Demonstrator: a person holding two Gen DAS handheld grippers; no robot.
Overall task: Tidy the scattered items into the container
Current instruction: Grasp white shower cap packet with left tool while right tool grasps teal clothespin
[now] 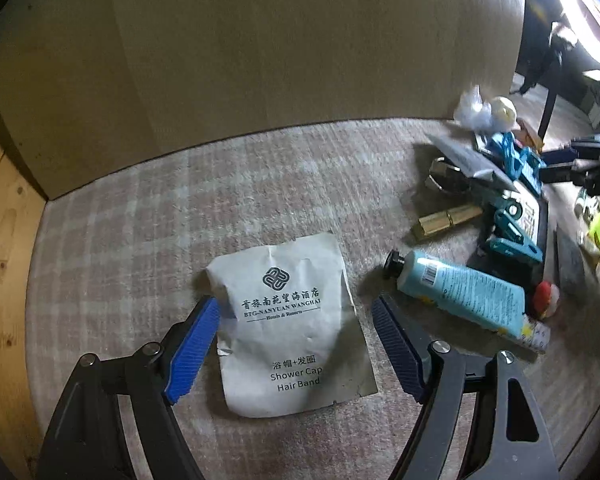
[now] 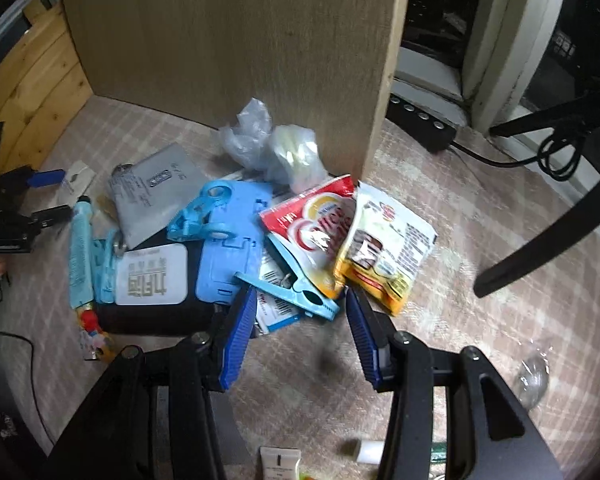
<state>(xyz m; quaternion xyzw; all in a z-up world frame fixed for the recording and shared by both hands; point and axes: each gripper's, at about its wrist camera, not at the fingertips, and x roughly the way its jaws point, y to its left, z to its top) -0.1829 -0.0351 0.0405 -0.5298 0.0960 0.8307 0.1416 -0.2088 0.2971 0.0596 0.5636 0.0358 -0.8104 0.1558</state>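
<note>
Plaid counter [image 1: 260, 184], board behind | left gripper [image 1: 296, 320] fingers agape, straddling sachet [image 1: 288, 328] | right gripper [image 2: 298, 312] fingers spread around peg [image 2: 296, 284], unpinched | step: pickup; next: squeeze, lift.

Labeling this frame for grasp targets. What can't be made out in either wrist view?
- Container: in neither view.
- black pouch, right wrist view: mostly covered by the blue plastic piece and clips.
- barcoded pack, right wrist view: under the blue clothespin; label unreadable.
- white tube, right wrist view: cut off by the bottom edge.
- pile, left wrist view: small and motion-blurred near the right edge.
</note>
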